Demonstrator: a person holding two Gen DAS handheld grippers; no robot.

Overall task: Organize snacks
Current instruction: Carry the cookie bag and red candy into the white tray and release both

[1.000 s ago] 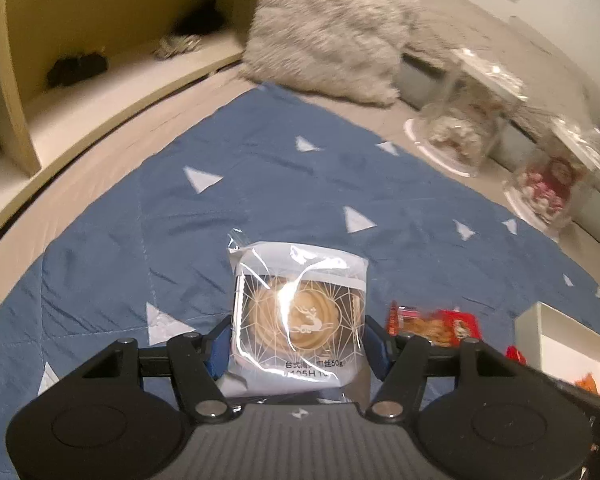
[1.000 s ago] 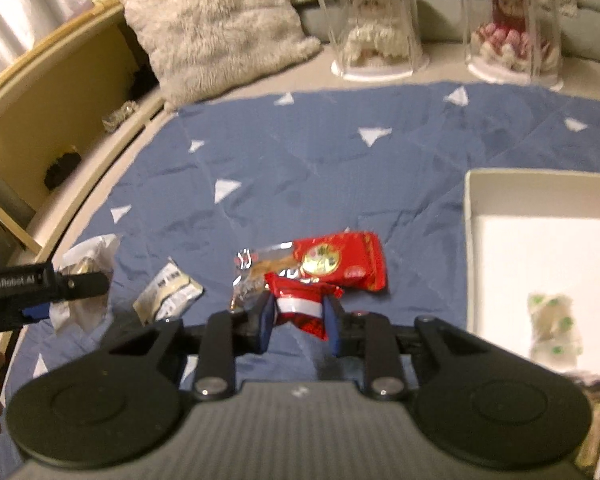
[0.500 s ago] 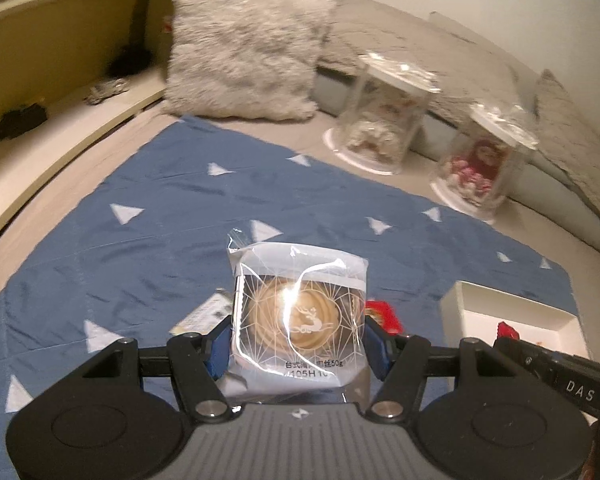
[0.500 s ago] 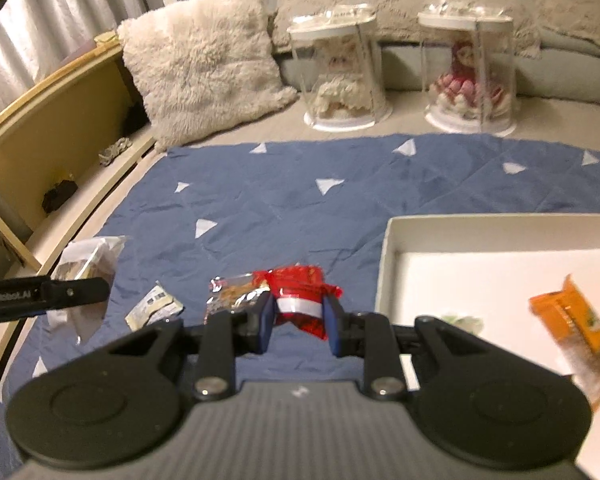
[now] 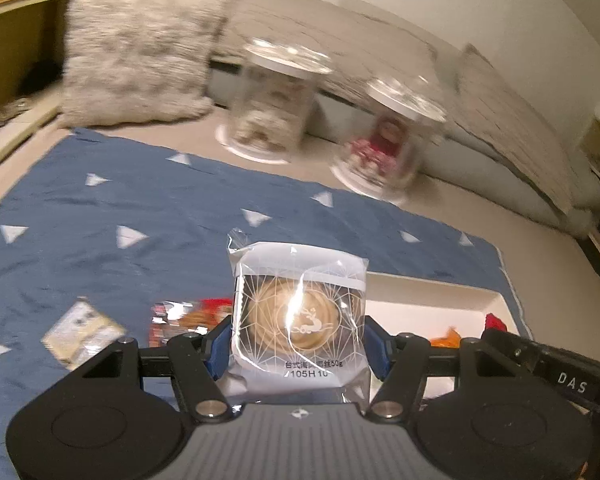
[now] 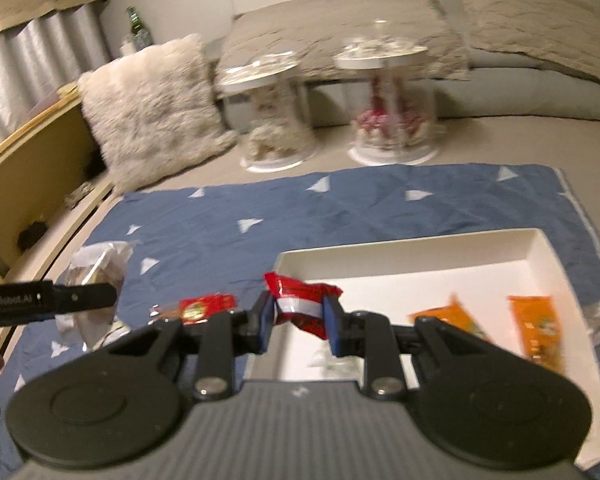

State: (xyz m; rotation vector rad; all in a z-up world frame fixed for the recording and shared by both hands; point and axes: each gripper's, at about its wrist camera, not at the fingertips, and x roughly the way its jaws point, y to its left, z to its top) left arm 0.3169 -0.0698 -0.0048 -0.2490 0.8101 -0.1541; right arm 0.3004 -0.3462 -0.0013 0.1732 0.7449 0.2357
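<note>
The left gripper (image 5: 298,344) is clamped on a clear-wrapped round pastry packet (image 5: 300,312); the right gripper (image 6: 298,318) pinches a crumpled red foil snack packet (image 6: 302,304) at the near left corner of the shallow white cardboard tray (image 6: 552,256). Risk: the slick red foil, held by its edge, could slip short of the tray. Since a second ago both packets have travelled from over the blue triangle-print quilt (image 6: 340,208) toward the tray.

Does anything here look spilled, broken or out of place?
Nothing spilled or broken. Two snack packets still lie loose on the blue quilt, outside the white tray: a red one and a pale one.
</note>
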